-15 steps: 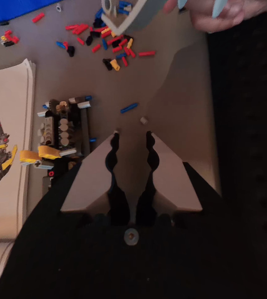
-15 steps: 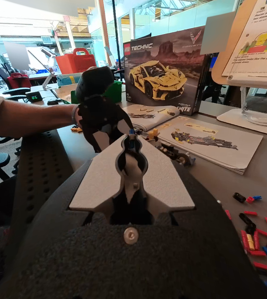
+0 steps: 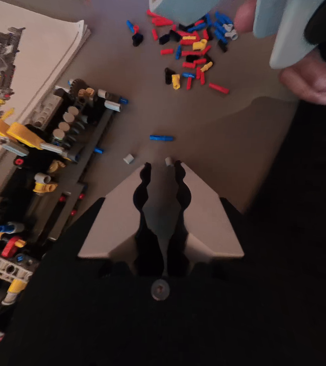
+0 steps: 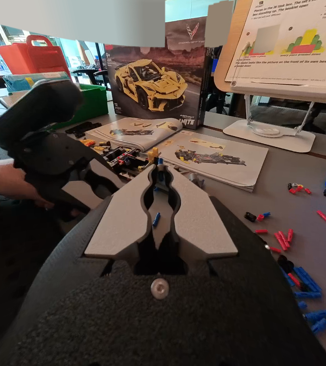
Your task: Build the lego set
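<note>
- Beneath the left claw (image 3: 161, 164), seen from its own camera, lies the grey bench (image 3: 207, 126); the jaws stand apart with nothing between them, as they did half a second ago.
- A small pale bush piece (image 3: 168, 160) now sits right at the tip of the right-hand finger; before, it lay ahead of the claw and off to the right.
- A second pale piece (image 3: 128, 158) lies just left of the tips, and a blue pin (image 3: 161, 138) just ahead of them; earlier the pin lay farther forward.
- Left of the claw the part-built lego chassis (image 3: 59, 138) fills far more of the view than before, with the open instruction booklet (image 3: 39, 49) beyond it.
- Ahead and to the right is the loose pile of pins (image 3: 191, 49), with a hand (image 3: 316, 83) at the top right corner.
- Over on the right wrist view, the right claw (image 4: 161, 168) is closed to a narrow gap on a blue pin piece (image 4: 160, 162) at its tips, as before.
- Left of it the left claw (image 4: 91, 186) has come lower and closer, and the chassis (image 4: 122, 156) now shows beyond the tips.
- Farther ahead stands the set's box (image 4: 158, 83).
</note>
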{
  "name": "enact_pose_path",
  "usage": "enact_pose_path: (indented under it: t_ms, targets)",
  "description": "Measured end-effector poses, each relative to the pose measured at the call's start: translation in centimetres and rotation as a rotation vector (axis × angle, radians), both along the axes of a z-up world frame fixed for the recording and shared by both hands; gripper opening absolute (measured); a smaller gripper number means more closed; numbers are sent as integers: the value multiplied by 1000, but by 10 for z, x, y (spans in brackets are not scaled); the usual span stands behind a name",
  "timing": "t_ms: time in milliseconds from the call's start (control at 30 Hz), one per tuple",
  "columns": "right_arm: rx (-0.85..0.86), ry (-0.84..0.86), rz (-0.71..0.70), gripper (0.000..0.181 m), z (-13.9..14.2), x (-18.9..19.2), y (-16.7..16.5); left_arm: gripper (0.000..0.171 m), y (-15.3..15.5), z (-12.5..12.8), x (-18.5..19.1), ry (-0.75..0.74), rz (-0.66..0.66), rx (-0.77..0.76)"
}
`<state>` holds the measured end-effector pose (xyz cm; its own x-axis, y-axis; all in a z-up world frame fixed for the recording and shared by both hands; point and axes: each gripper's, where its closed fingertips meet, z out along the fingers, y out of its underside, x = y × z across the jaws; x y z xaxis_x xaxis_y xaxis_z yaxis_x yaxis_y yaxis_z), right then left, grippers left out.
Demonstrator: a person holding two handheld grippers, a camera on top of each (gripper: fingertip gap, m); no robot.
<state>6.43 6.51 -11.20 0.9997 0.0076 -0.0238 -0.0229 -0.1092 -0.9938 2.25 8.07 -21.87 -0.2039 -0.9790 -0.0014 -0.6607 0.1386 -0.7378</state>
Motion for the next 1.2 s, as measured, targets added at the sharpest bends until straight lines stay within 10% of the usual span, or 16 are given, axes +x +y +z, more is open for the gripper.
enact_pose_path:
  t_ms: [1200]
  targets:
    - [30,81,34,6,3,1,-2,17,-20,2,5,-24,-191,36]
